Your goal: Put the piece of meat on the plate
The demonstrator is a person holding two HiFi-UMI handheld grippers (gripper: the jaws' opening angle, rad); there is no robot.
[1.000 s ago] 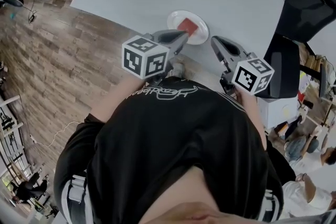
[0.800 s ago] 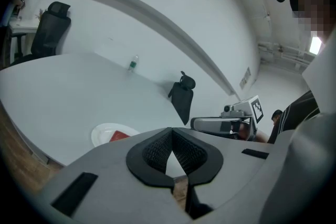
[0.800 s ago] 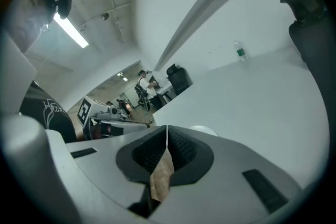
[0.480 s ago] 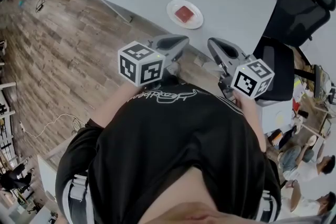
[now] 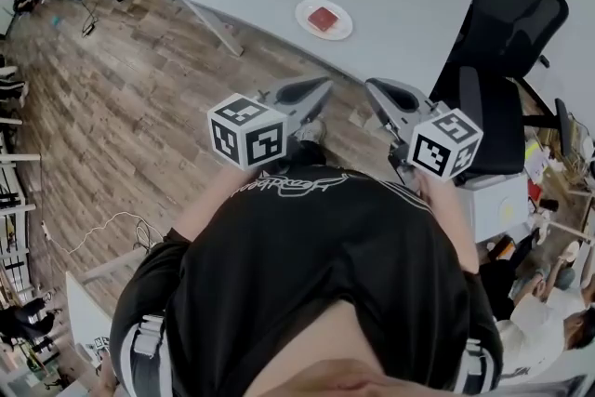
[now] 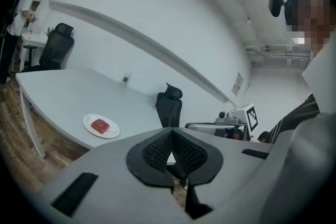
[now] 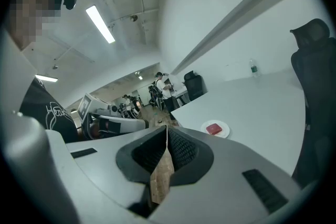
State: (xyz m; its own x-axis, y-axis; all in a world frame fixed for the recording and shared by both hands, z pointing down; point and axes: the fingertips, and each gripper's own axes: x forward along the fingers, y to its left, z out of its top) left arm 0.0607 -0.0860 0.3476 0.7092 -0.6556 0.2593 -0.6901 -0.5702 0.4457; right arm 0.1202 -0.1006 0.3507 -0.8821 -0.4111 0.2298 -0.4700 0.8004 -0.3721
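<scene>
Jaws of left gripper [image 5: 325, 83] and right gripper [image 5: 370, 86] together, empty

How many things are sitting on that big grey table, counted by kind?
Plate: 1
Piece of meat: 1
Bottle: 1
Total: 3
</scene>
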